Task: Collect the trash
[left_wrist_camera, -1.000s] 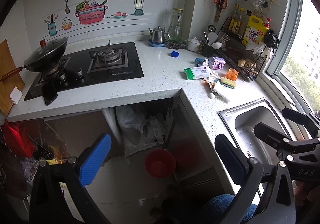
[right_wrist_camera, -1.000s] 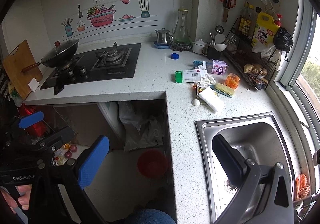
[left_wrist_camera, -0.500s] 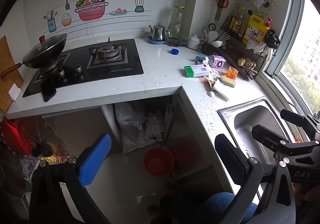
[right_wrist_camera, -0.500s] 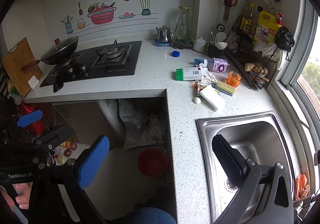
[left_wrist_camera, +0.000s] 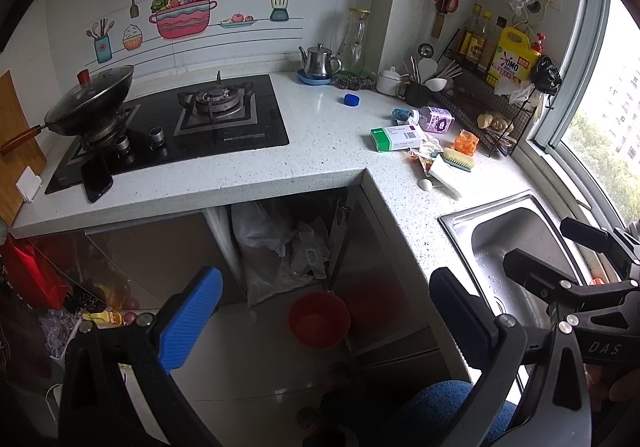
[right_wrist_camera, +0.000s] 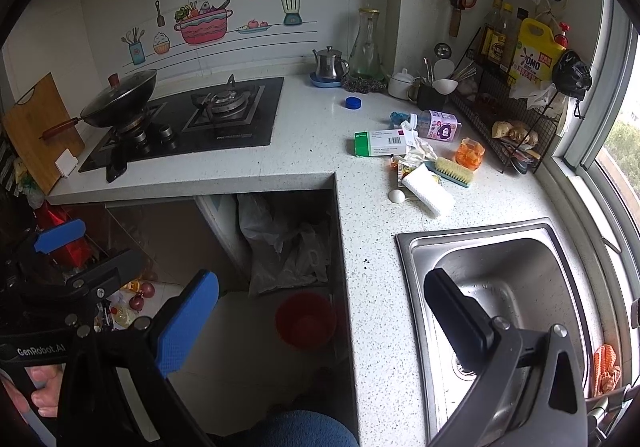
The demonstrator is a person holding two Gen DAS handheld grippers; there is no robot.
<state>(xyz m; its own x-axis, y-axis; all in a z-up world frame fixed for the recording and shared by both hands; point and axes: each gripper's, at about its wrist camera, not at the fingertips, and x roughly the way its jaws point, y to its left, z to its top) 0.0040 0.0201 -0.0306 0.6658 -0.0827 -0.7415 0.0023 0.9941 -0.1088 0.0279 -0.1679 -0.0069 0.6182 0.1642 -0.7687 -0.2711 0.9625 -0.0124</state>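
Scattered on the right leg of an L-shaped speckled white surface [right_wrist_camera: 304,151], between stove and sink: a green-and-white carton [right_wrist_camera: 382,143] lying flat, long axis running left to right, green end toward the stove; just beside its right end, crumpled white paper [right_wrist_camera: 420,151] and a torn orange wrapper [right_wrist_camera: 402,166]; behind, a small clear bottle [right_wrist_camera: 438,125] tipped on its side, cap end pointing left toward a blue-green scrap [right_wrist_camera: 398,117]; farther left, apart from the rest, a blue cap [right_wrist_camera: 353,102]. Nearer the sink, a white sponge block [right_wrist_camera: 428,189] set diagonally, touching a scrub brush [right_wrist_camera: 452,170], with a white egg-like lump [right_wrist_camera: 396,195] just beside. Down on the floor under the corner, a red bin [left_wrist_camera: 319,319] standing upright, a pale plastic bag [left_wrist_camera: 276,247] slumped behind it in the open cabinet. Left gripper [left_wrist_camera: 320,319] held low over the floor, fingers [left_wrist_camera: 190,319] spread wide, gripping nothing; right gripper [right_wrist_camera: 316,323] likewise spread wide and bare, one black finger over the steel sink [right_wrist_camera: 492,243], the blue one over the floor. Beyond: black gas hob [left_wrist_camera: 180,127] with a lidded wok [left_wrist_camera: 90,99] on the left burner, kettle [left_wrist_camera: 320,61] and glass carafe [left_wrist_camera: 356,43] at the back wall, a wire rack [left_wrist_camera: 488,119] of bottles by the window, "My Kitchen" decal on white tile.
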